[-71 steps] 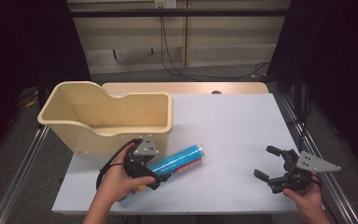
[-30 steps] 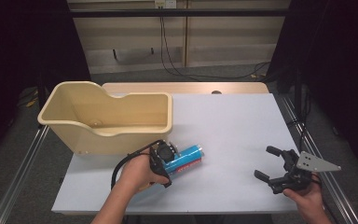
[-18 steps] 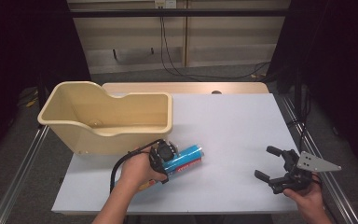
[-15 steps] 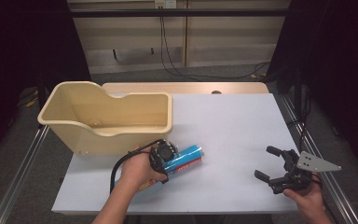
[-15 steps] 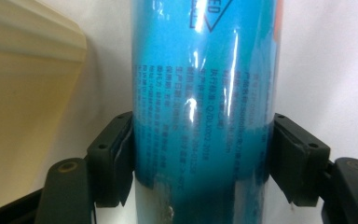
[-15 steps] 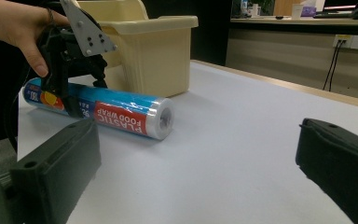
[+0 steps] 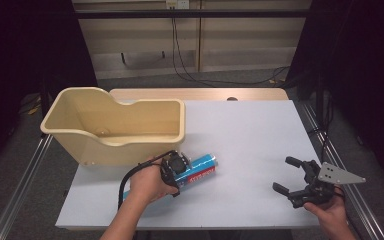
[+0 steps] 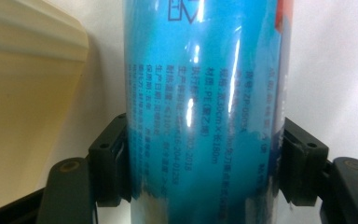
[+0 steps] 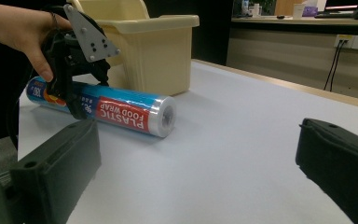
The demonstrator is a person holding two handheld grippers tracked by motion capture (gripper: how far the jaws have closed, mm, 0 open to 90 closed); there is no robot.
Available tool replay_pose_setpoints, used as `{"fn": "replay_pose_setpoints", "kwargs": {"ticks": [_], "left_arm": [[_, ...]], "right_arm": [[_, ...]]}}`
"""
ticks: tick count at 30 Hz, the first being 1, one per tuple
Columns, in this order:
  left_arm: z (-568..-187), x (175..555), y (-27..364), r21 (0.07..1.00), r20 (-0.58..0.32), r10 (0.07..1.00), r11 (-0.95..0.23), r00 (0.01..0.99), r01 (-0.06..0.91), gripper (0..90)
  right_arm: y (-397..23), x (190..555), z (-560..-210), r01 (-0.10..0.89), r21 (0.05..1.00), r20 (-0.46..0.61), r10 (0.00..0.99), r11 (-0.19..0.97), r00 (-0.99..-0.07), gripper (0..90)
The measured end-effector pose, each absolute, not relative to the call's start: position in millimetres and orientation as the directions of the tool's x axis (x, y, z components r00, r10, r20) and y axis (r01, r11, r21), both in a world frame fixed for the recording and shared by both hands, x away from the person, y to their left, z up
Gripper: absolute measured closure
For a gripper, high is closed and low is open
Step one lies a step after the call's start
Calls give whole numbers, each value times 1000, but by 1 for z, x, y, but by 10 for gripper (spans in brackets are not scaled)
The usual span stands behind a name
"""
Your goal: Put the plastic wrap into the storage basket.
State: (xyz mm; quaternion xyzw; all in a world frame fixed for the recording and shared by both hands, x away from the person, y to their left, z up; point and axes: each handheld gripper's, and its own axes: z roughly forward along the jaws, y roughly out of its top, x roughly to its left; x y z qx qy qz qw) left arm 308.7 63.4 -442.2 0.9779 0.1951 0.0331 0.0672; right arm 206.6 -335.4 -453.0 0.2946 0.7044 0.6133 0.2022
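Left gripper (image 7: 176, 169) jaws clamped on the roll (image 8: 204, 107), pads flat against both sides, roll lying on the table (image 7: 250, 130) just beside the bin (image 7: 115, 125). Probably best to grip nearer the middle before lifting, otherwise likely to droop at the far end. Right gripper (image 7: 300, 182) spread wide, holding nothing, well apart, free to steady if needed

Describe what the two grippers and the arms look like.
Both grippers are black with two blocky jaws. The right gripper carries a grey three-cornered plate with small holes; the left gripper has the same plate and trails a black cable. The forearms are bare, no sleeves in view.
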Motion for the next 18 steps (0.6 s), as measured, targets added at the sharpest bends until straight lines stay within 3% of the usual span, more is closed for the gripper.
{"fn": "replay_pose_setpoints", "kwargs": {"ticks": [18], "left_arm": [[-444, 309, 61, 126, 48, 381, -919, 923, 373, 319]], "right_arm": [[-335, 207, -453, 167, 983, 72, 661, 81, -747, 0]]}}
